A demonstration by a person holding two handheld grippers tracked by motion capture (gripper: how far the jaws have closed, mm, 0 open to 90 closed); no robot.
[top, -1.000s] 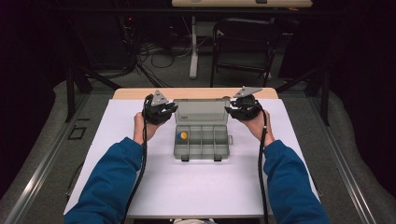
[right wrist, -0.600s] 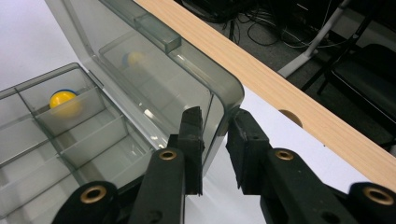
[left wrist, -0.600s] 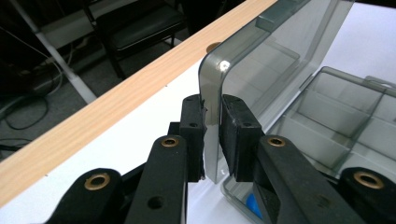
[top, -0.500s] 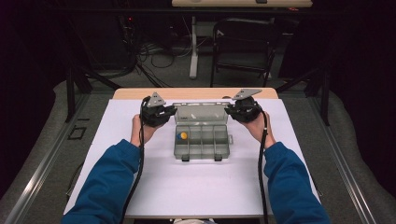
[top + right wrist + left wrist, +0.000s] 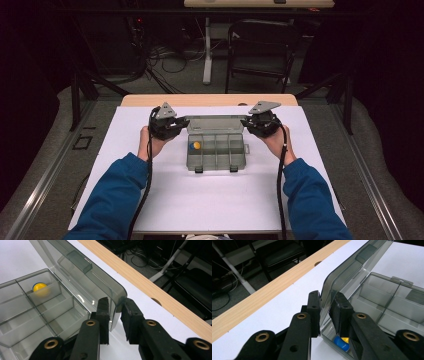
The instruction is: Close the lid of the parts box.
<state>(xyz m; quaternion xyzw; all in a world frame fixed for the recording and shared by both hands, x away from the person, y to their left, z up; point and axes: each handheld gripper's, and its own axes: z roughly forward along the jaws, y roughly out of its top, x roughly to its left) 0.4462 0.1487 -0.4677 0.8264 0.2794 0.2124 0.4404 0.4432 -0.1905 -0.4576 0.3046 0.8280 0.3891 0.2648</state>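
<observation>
Moved inward and lower since 1 s ago: both hands now at the far corners of the organizer box (image 5: pixel 216 149), with the lid (image 5: pixel 214 123) tipped further up from its laid-back position. Left gripper (image 5: pixel 169 125) straddles the lid's left edge, jaws on either side of the clear plastic with slight gaps showing, so not quite clamped; same edge seen between the jaws in the left gripper view (image 5: pixel 325 312). Right gripper (image 5: pixel 260 123) mirrors this on the right edge (image 5: pixel 115 312), jaws likewise just astride the rim, loose rather than pinching.

Probably closing the lid toward the person. Best done with both sides swung together at 1 pace, to avoid twisting the hinge, and with light contact only, since thin plastic slips or flexes under a hard pinch.

Sits mid-table on the white sheet (image 5: pixel 150 200), long axis running left to right, hinge along the far side, 2 latches facing the person. Holds a yellow and blue ball (image 5: pixel 194 145) in a left compartment of the far row.
</observation>
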